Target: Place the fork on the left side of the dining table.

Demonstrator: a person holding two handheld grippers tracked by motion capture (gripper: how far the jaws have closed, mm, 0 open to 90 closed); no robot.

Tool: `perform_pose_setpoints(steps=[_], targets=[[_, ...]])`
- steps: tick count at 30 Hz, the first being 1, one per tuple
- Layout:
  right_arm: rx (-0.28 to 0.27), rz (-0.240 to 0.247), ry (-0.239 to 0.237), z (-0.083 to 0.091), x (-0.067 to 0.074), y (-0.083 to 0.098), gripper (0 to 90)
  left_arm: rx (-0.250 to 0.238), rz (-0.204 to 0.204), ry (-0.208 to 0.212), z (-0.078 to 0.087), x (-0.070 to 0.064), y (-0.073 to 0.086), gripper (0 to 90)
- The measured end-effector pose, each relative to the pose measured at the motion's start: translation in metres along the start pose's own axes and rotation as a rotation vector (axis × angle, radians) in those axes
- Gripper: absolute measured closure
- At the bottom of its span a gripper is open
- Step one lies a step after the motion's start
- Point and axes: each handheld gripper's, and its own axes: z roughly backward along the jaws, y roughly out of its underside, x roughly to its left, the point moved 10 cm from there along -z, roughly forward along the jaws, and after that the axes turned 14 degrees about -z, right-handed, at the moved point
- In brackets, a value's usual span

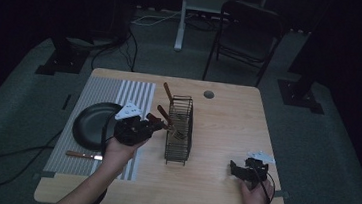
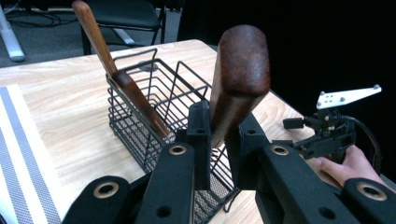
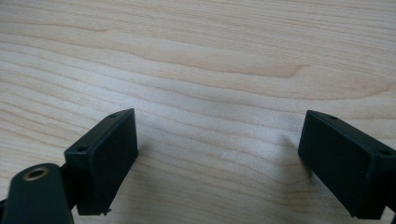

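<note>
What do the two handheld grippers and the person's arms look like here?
Both the left gripper and right gripper are black, with blocky rectangular jaws and brass-coloured pivot rivets. Each carries a pale grey three-cornered plate and trails a black cable. The forearms are bare, with no sleeves or gloves.

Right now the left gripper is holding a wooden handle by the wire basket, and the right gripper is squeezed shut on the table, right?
Not quite. The left gripper does clamp a wooden handle beside the wire basket, but the right gripper is open: the right gripper view shows its jaws wide apart over the bare table.

Left gripper (image 1: 152, 124) holds a wooden-handled utensil (image 1: 163, 116) at the wire basket (image 1: 180, 130), beside a black pan (image 1: 90, 124)
</note>
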Motion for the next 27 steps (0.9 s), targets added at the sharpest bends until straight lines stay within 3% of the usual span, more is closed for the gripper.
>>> perform_pose_setpoints(steps=[14, 20, 27], targets=[[0.0, 0.0, 0.0, 0.0, 0.0, 0.0, 11.6, -0.074, 0.006, -0.045, 0.011, 0.023, -0.036, 80.6], [0.0, 0.001, 0.0, 0.0, 0.0, 0.0, 11.6, -0.125, 0.028, -0.059, 0.014, 0.047, -0.053, 80.5], [0.0, 0.0, 0.0, 0.0, 0.0, 0.0, 11.6, -0.137, 0.073, -0.098, 0.017, 0.076, -0.052, 80.6]])
